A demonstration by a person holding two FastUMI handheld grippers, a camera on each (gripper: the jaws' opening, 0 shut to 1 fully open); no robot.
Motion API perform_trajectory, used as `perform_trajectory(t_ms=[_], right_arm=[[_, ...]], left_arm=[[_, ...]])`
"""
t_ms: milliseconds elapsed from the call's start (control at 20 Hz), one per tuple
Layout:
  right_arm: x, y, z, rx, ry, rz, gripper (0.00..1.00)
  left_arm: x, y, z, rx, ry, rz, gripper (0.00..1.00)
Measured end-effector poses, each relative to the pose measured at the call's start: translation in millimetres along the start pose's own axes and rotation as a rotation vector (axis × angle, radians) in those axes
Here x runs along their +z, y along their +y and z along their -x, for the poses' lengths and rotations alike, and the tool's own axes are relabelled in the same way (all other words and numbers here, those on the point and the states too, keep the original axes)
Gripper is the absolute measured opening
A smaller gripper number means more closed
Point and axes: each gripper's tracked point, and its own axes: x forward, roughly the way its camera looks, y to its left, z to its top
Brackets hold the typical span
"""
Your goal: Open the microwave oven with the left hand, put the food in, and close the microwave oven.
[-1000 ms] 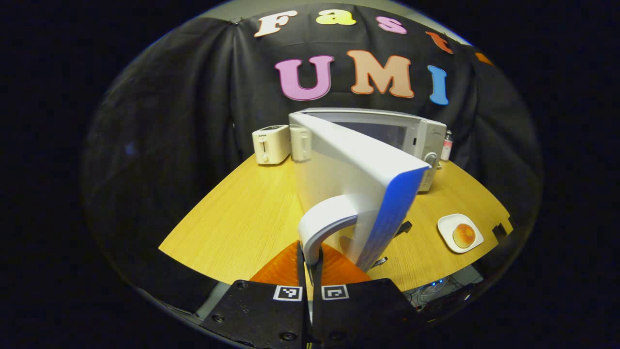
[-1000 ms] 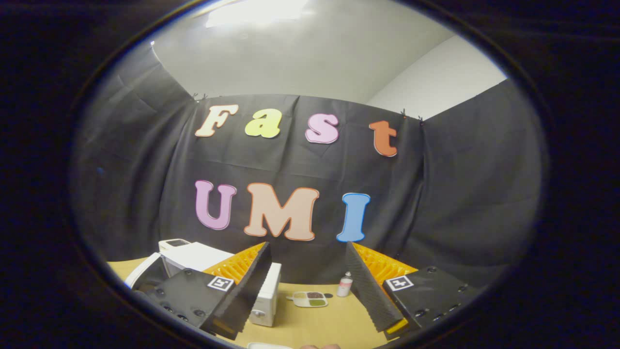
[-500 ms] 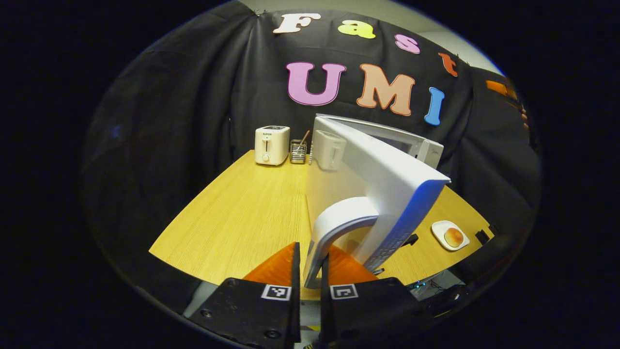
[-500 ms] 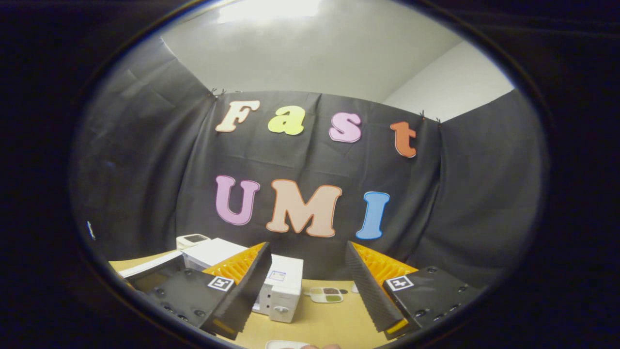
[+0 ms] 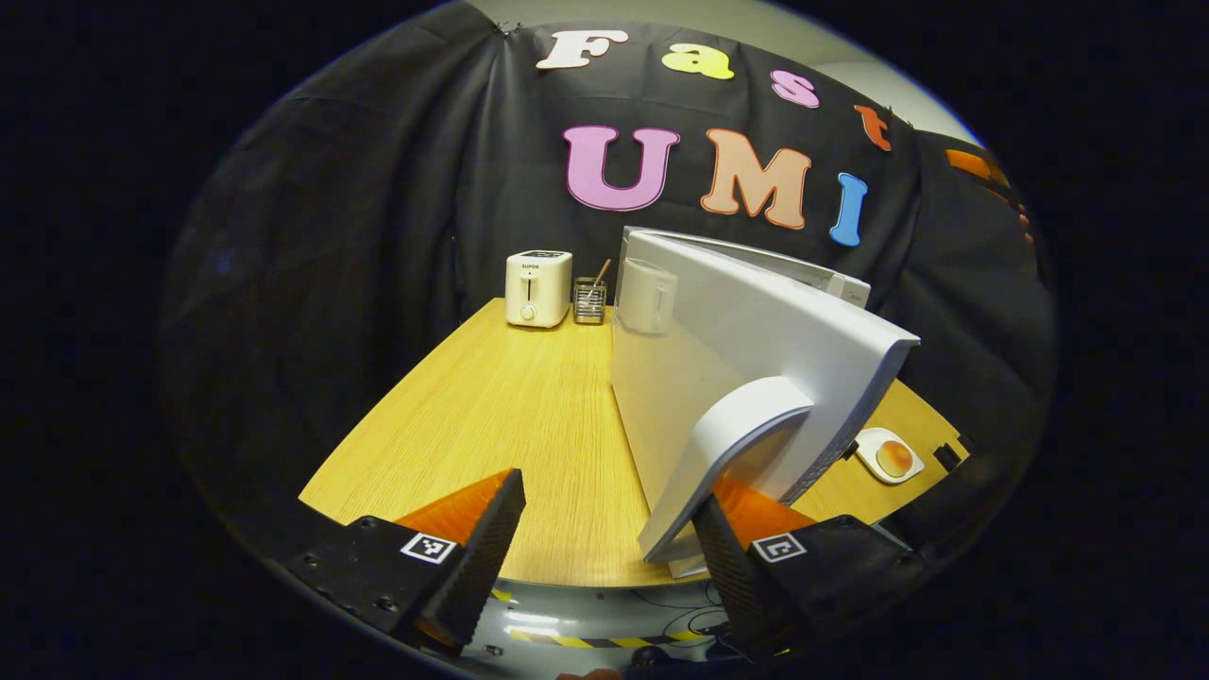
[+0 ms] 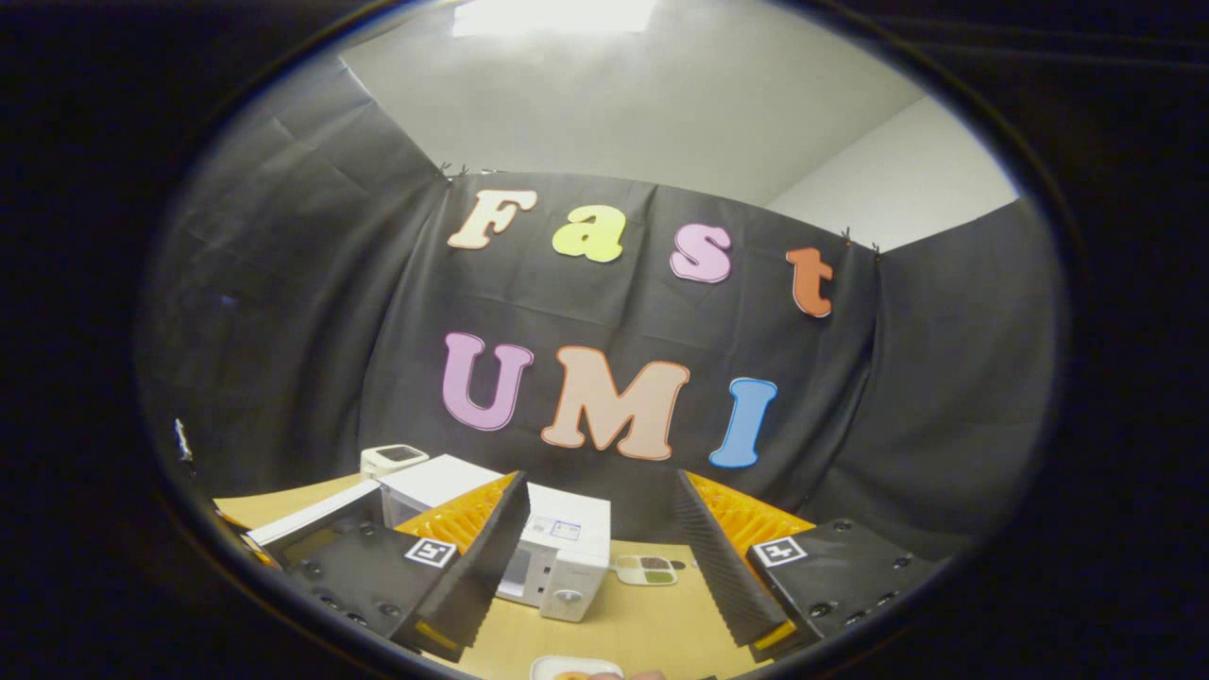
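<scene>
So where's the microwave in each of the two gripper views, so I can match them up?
Left gripper view: the microwave stands right of centre on the table, its open door swung toward the camera.
Right gripper view: lower left of centre, partly behind that gripper's own finger, door open to the left.
Shared landmark: the white toaster, left of the microwave in both views.

Toaster (image 5: pixel 538 288) left of microwave (image 5: pixel 746 312)

Microwave (image 5: pixel 831 283): body and cavity mostly hidden behind its open door (image 5: pixel 746 349). Plate (image 6: pixel 567 669) in front: cut off by the edge.
</scene>
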Motion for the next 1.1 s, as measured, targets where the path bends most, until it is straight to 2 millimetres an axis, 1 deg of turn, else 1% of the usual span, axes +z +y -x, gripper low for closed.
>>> perform_trajectory(t_ms=[100,250,300,450,550,600,650,700,750,800,900,950,1000,1050,1100], right_arm=[[2.5,-0.5,2.6,-0.004,-0.005,0.005,0.97],[0.1,-3.8,6.7,-0.016,-0.001,0.0,0.97],[-0.5,-4.4,7.1,-0.019,0.002,-0.002,0.97],[-3.8,-3.5,8.8,-0.019,0.012,-0.001,0.97],[-8.5,-1.9,10.8,-0.015,0.021,0.007,0.97],[-12.0,-1.7,11.1,-0.013,0.029,0.014,0.97],[-16.3,-0.3,13.3,-0.012,0.037,0.023,0.97],[-18.2,1.1,14.6,-0.009,0.039,0.03,0.97],[-20.5,2.1,16.6,-0.006,0.041,0.033,0.97],[-22.4,3.6,16.7,-0.003,0.043,0.035,0.97],[-29.8,5.4,17.4,-0.002,0.05,0.032,0.97],[-37.1,6.9,18.7,0.0,0.056,0.025,0.97],[-44.2,8.4,19.1,0.002,0.063,0.017,0.97],[-53.4,9.9,18.9,0.002,0.074,0.01,0.97],[-64.2,10.2,18.7,-0.001,0.09,0.003,0.97]], left_arm=[[-0.8,-3.6,2.5,-0.001,0.005,-0.017,0.98],[-2.4,-11.5,11.6,-0.019,-0.001,-0.051,0.97],[-2.8,-11.4,14.8,-0.024,-0.003,-0.05,0.94],[-7.9,-13.5,28.0,-0.027,0.004,-0.021,0.94],[-2.9,-12.4,40.9,-0.019,-0.001,-0.01,0.94],[2.1,-15.8,47.8,-0.034,-0.014,-0.004,0.94],[11.2,-19.8,56.3,-0.048,-0.031,0.003,0.94],[28.8,-17.8,62.1,-0.045,-0.067,0.013,0.95],[52.0,-17.8,70.5,-0.04,-0.116,0.019,0.97],[80.8,-16.6,76.7,-0.033,-0.171,0.018,0.97],[130.1,-12.9,96.0,-0.007,-0.272,-0.002,0.96],[157.7,-11.1,104.7,0.013,-0.324,-0.027,0.94],[185.6,-9.0,112.7,0.041,-0.382,-0.055,0.96],[214.9,-5.9,120.3,0.073,-0.431,-0.087,0.94],[240.2,-7.2,128.2,0.099,-0.48,-0.117,0.93]])
